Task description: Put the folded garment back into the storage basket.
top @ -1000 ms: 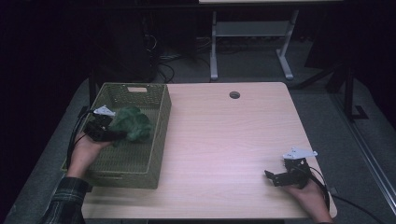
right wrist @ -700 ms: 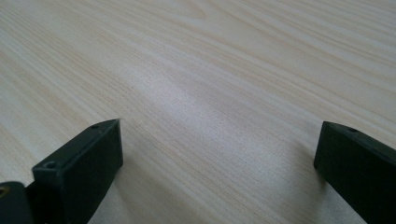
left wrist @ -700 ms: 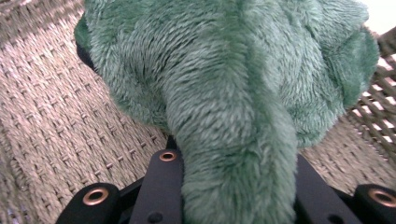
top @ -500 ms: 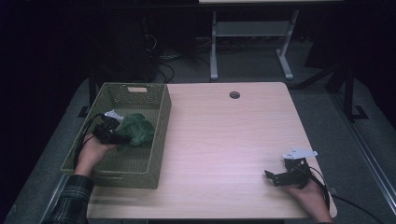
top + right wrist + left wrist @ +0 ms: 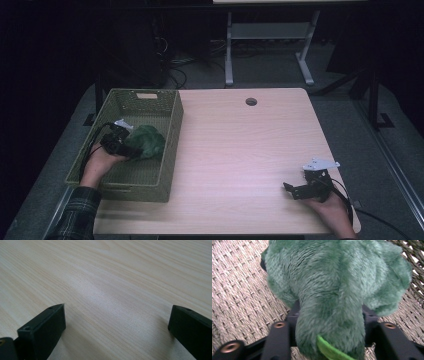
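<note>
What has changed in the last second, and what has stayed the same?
The left gripper, shut on the green plush toy, has carried it down and toward the person, deeper into the basket; the toy is now low over the woven floor. It has not been let go. The right gripper stayed open and idle at the near right of the table, and the basket has not moved.

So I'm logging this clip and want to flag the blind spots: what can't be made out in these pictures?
- Green plush toy: what it depicts; the left gripper view is too close and cuts it off, the high view shows it too small.
- Basket floor under the toy: covered by it.
- Left hand-held gripper, high view: jaw tips buried in plush.
- Right hand-held gripper, high view: too small for jaw detail.
</note>
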Available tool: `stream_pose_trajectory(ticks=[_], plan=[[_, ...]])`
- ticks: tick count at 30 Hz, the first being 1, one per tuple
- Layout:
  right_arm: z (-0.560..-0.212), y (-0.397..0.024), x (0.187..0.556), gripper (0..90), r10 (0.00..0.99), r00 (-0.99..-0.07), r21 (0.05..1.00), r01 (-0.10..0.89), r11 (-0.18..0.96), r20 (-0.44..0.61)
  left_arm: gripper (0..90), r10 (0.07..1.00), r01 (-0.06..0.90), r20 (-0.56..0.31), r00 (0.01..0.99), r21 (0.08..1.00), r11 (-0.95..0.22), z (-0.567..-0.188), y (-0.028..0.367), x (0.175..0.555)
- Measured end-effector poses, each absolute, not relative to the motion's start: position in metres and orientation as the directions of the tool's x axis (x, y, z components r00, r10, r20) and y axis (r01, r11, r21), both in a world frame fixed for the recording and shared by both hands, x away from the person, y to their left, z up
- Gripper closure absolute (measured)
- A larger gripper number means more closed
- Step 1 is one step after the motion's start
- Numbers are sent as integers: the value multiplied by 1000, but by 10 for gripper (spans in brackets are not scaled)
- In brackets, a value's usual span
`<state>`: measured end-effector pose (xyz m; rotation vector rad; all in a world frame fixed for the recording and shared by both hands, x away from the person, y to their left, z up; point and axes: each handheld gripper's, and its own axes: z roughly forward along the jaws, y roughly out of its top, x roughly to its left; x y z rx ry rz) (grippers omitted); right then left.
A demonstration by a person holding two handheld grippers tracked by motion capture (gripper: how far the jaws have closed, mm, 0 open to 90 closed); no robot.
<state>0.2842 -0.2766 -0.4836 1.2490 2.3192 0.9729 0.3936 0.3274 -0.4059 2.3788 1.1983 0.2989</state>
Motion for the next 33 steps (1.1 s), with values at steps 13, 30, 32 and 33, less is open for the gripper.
stream_pose_trajectory(ticks=[13,30,32,33], plan=[[-484,-276,284,9,828,-559,702,602,381,30,134,806,695,3,591,506,-511,-405,330,392],[-484,-276,284,9,829,-559,703,602,380,31,131,810,624,38,586,617,-480,-362,328,379],[-484,-276,284,9,829,-559,702,602,381,30,131,810,615,32,586,634,-470,-358,325,378],[-484,-276,284,9,828,-559,702,602,381,30,131,811,610,27,585,644,-462,-356,324,377]])
